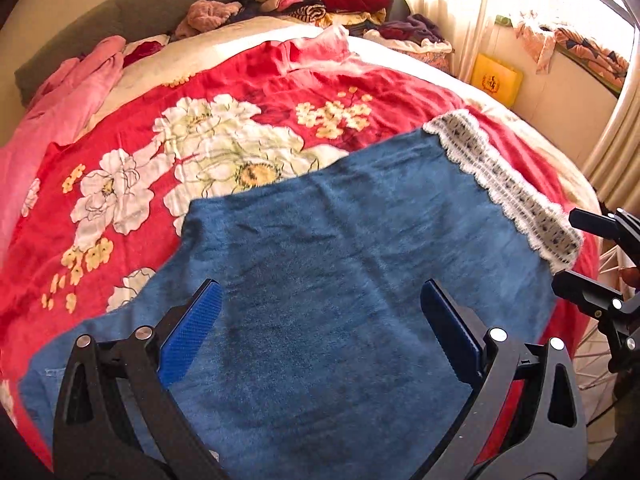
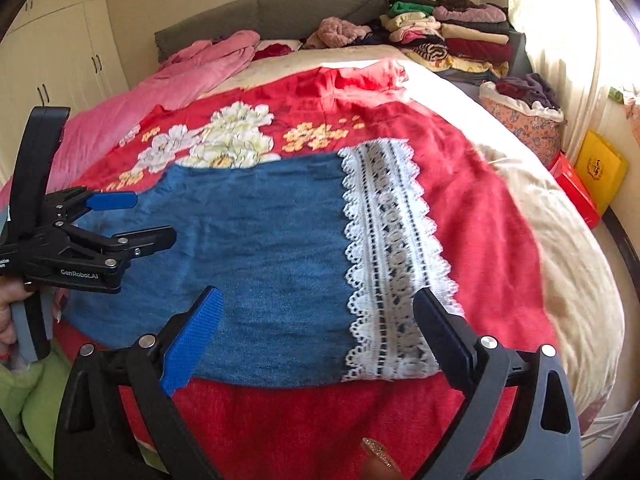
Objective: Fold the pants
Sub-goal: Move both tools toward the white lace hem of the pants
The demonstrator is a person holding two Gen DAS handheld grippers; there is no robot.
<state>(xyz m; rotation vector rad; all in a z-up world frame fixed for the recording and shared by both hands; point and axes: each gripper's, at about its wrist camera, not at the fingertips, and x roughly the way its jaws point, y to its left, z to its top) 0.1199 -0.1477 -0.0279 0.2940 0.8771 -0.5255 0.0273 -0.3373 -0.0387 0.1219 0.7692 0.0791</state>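
A pair of blue denim pants (image 2: 256,256) lies flat on a bed, spread over a red blanket (image 2: 472,208) printed with white and yellow flowers. A band of white lace trim (image 2: 394,264) edges the right end of the pants. The denim looks folded into a compact rectangle, though the fisheye view makes its exact layers hard to judge.

The left hand-held gripper (image 1: 320,336) hovers above the middle of the denim, its two blue-padded fingers spread wide and grasping nothing. The right hand-held gripper (image 2: 320,340) sits over the near edge of the pants, by the lace band, also spread wide and empty. In the right wrist view, the left hand-held gripper appears at the left edge, held by a person's hand (image 2: 10,308) and reaching over the denim's left end.

At the head of the bed are a pink quilt (image 2: 192,68), a grey headboard (image 2: 272,8) and a stack of folded clothes (image 2: 452,32). A yellow box (image 2: 600,168) stands on the floor to the right.
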